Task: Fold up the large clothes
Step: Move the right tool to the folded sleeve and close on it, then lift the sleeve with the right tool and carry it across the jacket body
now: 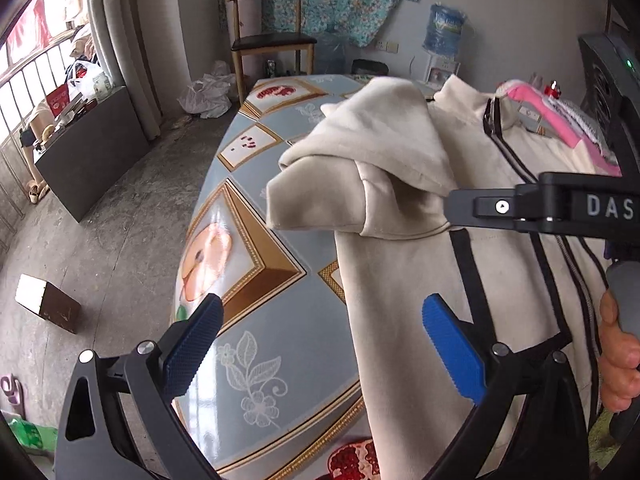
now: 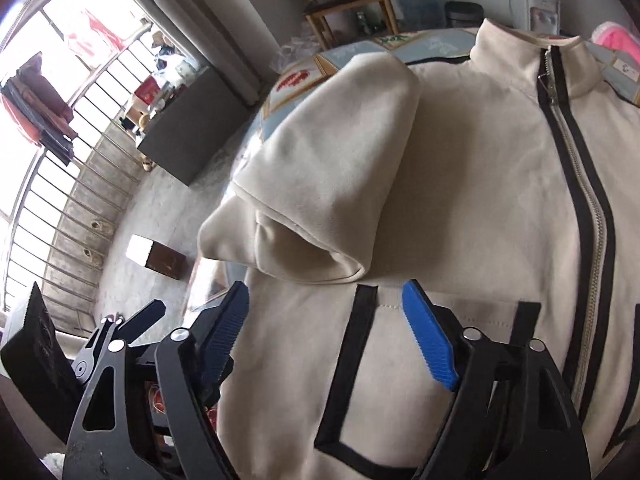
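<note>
A cream zip-up jacket (image 2: 460, 168) with black trim lies front-up on a table covered in a blue patterned cloth (image 1: 256, 320). Its left sleeve (image 2: 332, 172) is folded across the chest, with the cuff (image 1: 320, 196) hanging toward the table's left edge. My right gripper (image 2: 326, 320) is open just above the jacket's lower left front, beside a black-edged pocket (image 2: 360, 360), with nothing pinched. My left gripper (image 1: 326, 336) is open too. It straddles the jacket's left side edge, one pad over bare tablecloth and the other over fabric. A hand (image 1: 616, 360) shows at the right.
A pink and white cloth (image 1: 560, 116) lies at the table's far right. Behind the table stand a wooden chair (image 1: 272, 44) and a water jug (image 1: 444, 28). Left of the table, a small box (image 1: 48, 300) sits on the concrete floor and a dark cabinet (image 1: 96, 152) stands by the window.
</note>
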A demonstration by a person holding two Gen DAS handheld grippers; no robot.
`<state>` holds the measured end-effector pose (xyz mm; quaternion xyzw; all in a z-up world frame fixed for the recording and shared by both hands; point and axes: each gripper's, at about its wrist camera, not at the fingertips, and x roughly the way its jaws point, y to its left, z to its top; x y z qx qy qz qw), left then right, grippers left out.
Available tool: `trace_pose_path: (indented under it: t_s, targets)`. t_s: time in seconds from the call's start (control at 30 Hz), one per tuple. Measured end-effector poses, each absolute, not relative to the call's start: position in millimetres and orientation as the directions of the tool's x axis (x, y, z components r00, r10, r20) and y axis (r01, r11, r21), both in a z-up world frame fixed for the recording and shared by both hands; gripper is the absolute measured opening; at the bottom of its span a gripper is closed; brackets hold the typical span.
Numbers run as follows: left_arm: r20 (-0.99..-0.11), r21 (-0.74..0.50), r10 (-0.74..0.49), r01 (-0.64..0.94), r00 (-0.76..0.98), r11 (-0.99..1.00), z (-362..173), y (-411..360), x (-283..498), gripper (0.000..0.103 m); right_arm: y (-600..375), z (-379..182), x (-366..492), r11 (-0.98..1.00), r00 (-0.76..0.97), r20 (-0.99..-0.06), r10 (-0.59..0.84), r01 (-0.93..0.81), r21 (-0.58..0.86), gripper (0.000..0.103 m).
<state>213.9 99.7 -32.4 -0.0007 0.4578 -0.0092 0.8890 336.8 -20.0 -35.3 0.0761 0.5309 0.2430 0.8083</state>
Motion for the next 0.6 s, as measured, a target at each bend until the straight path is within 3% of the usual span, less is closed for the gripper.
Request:
trace_pose_path:
  t_s: [0.13,0.2,0.23,0.27,0.43,0.6]
  targets:
    - [-0.831,0.028,-0.005,0.05,0.556,0.998,-44,86,227,0.098,-6,-50,344,0.883,0.299,-0.849,0.436,-0.322,0.34,0.052]
    - [-0.836,0.037,-0.004,0.064,0.548,0.997,-48,80,230,0.098,0,-50,343,0.891,0.319,-0.855,0.409,-0.341,0.299,0.027]
    - [-0.84,0.047,0.002,0.069,0.543,0.997,-51,77,232,0.098,0,-52,346,0.897,0.328,-0.859,0.393,-0.341,0.28,0.022]
    - [-0.844,0.057,0.009,0.072,0.537,0.996,-54,75,234,0.098,1,-54,348,0.904,0.341,-0.861,0.376,-0.34,0.26,0.01]
    - [-0.845,0.075,0.028,0.067,0.534,0.995,-56,68,240,0.098,-1,-31,352,0.918,0.43,-0.845,0.318,-0.364,0.159,0.006]
    - [-0.849,0.081,0.04,0.055,0.527,0.995,-55,67,243,0.098,-18,36,360,0.927,0.645,-0.729,0.229,-0.374,-0.04,0.005]
